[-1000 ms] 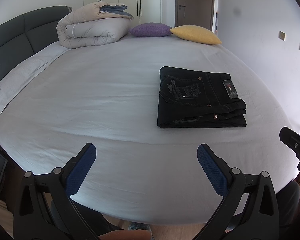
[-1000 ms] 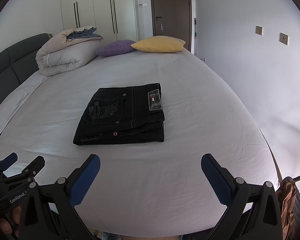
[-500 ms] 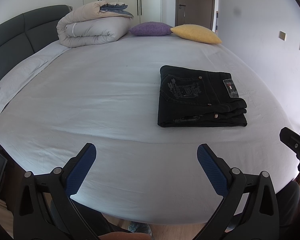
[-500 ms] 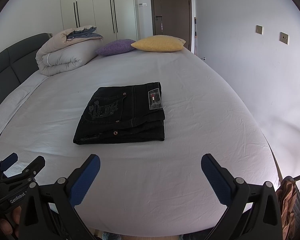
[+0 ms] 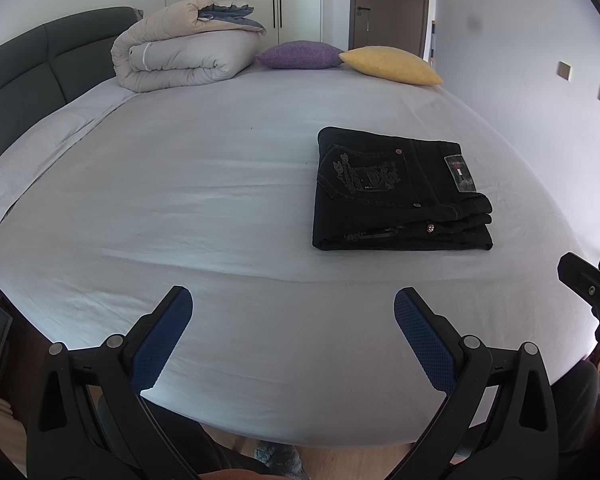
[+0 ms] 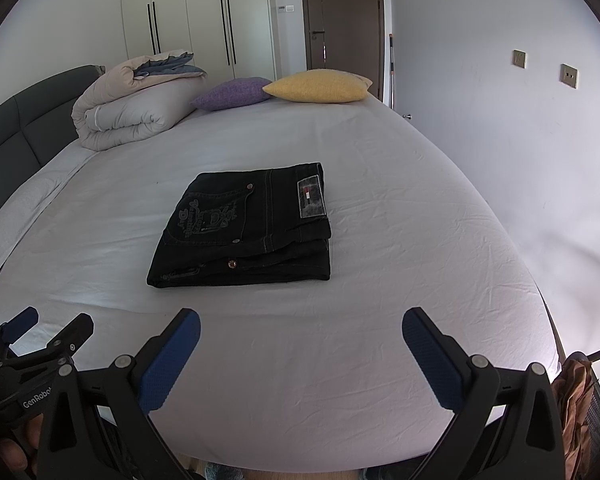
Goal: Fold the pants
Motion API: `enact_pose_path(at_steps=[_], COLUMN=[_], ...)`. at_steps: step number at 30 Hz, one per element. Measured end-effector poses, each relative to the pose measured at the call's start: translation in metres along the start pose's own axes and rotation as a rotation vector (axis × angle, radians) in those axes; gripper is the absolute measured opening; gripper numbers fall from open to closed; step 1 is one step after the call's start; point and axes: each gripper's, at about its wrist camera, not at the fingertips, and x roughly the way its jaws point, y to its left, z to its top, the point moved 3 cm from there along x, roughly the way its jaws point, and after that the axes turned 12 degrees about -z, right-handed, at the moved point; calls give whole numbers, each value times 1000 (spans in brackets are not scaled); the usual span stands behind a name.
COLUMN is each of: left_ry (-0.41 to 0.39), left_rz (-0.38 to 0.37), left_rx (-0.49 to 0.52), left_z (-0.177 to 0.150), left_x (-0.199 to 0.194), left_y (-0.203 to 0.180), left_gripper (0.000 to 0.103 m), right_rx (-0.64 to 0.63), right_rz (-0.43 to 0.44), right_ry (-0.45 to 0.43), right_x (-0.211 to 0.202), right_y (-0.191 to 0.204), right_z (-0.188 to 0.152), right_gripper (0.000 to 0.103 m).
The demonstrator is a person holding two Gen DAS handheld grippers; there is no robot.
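Black jeans [image 5: 400,192] lie folded in a neat rectangle on the white bed sheet [image 5: 204,184], back pocket and label patch facing up. They also show in the right wrist view [image 6: 248,228]. My left gripper [image 5: 292,320] is open and empty, held over the near edge of the bed, well short and left of the jeans. My right gripper [image 6: 300,344] is open and empty, near the bed's front edge, short of the jeans. The right gripper shows at the left wrist view's right edge [image 5: 592,288], and the left gripper at the right wrist view's left edge [image 6: 32,340].
A rolled beige duvet [image 5: 184,48], a purple cushion [image 5: 300,54] and a yellow cushion [image 5: 388,65] sit at the far end of the bed. A dark headboard [image 5: 28,80] and a white pillow [image 5: 40,152] are on the left. A wall [image 6: 520,140] runs along the right.
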Motion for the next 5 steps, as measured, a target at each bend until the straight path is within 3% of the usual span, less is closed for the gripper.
enact_pose_path(at_steps=[5], left_ry=[-4], left_rz=[2], left_rx=[5], left_z=[-1], left_x=[-1], left_y=[2], left_gripper=[103], right_rx=[0], right_rz=[0], right_ry=[0], right_x=[0], right_y=[-1], right_z=[0], right_gripper=[103])
